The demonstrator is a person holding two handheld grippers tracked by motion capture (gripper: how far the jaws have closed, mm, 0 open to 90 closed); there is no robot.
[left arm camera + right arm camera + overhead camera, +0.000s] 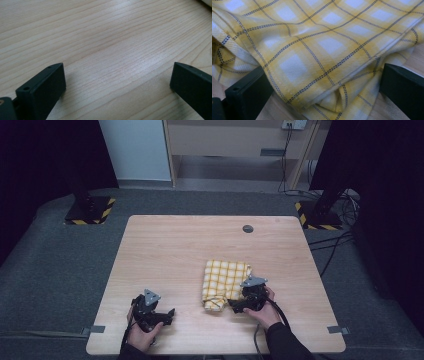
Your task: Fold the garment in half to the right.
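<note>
Pale wooden counter [180, 250] carries a folded yellow checked cloth [224, 280] right of centre; the right gripper [235, 305] straddles its near edge, jaws spread, while the left gripper [169, 314] rests released on bare wood.

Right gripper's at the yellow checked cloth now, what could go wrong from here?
The right gripper has its jaws open around bunched layers of the yellow checked cloth, so closing may pinch several folds rather than one edge. The left gripper rests open on bare table, apart from the cloth, so a pull could drag it.
</note>
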